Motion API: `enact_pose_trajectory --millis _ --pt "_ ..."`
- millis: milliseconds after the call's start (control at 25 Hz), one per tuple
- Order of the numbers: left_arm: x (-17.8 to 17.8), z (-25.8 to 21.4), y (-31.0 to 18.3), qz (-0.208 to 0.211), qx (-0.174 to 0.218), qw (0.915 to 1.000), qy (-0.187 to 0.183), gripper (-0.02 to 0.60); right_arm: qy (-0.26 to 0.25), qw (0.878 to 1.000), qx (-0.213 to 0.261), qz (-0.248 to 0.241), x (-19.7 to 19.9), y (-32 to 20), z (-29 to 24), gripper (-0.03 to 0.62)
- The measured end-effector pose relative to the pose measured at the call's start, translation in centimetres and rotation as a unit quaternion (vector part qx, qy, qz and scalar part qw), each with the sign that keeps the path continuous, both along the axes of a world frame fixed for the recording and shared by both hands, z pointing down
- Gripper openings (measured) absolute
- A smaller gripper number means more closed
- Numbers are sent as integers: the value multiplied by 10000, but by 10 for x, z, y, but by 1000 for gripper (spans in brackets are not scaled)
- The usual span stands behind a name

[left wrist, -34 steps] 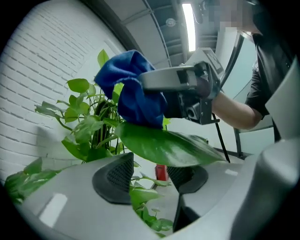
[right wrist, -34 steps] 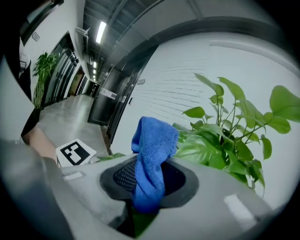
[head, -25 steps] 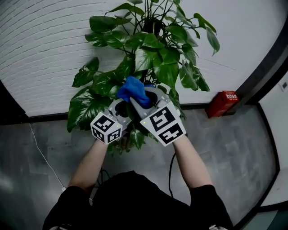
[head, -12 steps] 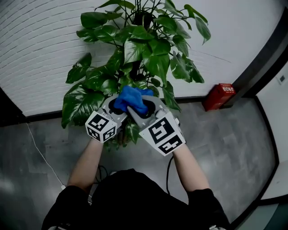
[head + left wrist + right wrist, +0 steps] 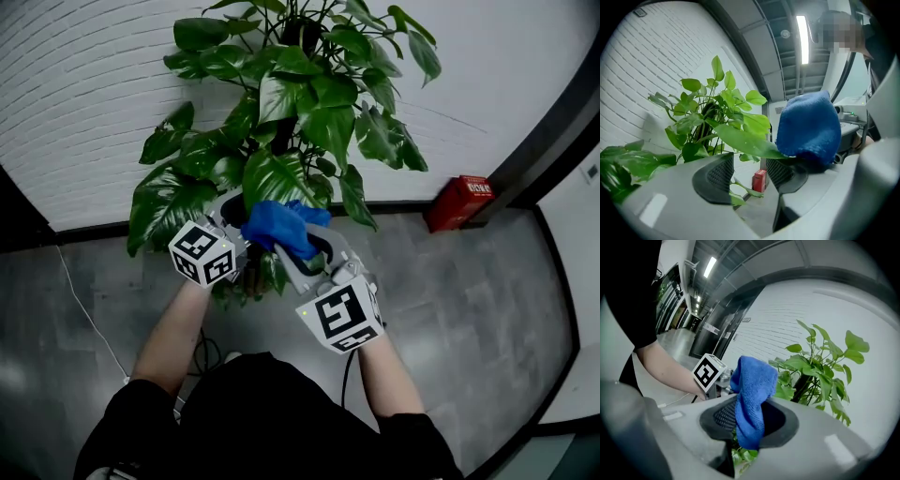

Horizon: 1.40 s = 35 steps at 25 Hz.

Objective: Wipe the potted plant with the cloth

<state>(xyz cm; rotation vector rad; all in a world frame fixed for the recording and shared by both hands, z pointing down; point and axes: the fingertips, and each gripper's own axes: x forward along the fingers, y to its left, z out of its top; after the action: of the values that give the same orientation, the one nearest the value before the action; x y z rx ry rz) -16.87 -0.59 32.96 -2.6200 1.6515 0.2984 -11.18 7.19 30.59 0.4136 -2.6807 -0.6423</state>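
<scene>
Right claw (image 5: 749,414), clamped on fluffy blue microfibre cloth (image 5: 284,225), has dragged it back along a broad green leaf (image 5: 743,140) of leafy potted plant (image 5: 300,84) — left claw (image 5: 746,174), jaws apart, sits under leaf; stroke approx. done.

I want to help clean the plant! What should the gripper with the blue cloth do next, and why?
Probably slide the blue cloth off the tip of the leaf. The right gripper is shut on the cloth, which sits at that tip, above the open left gripper.

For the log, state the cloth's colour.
The cloth is blue, clearest in the right gripper view.
</scene>
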Motion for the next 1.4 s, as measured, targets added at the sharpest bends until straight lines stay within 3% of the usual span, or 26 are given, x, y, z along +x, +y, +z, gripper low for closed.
enact_pose_trajectory --millis 280,440,640,760,960,1160,1400 --pt "-2 3 1 63 -63 9994 342 225 -10 9993 -334 147 26 -2 18 100" --pt "-1 3 -1 111 -57 9992 380 225 51 9998 -146 130 47 4 14 100" --pt "-3 1 1 171 -10 9992 363 225 -782 9960 -154 393 76 0 -47 100" --pt "-3 2 3 221 2 9993 311 225 -969 9936 -86 582 83 -19 -82 100" --pt "-2 4 4 368 -7 9990 239 224 -1290 9911 27 342 46 -36 -119 100" --pt "6 9 5 541 -19 9983 194 225 -1150 9934 26 12 -6 -29 -127 100" --pt "10 9 0 738 -4 9973 10 225 -759 9969 121 142 -54 -69 -100 100"
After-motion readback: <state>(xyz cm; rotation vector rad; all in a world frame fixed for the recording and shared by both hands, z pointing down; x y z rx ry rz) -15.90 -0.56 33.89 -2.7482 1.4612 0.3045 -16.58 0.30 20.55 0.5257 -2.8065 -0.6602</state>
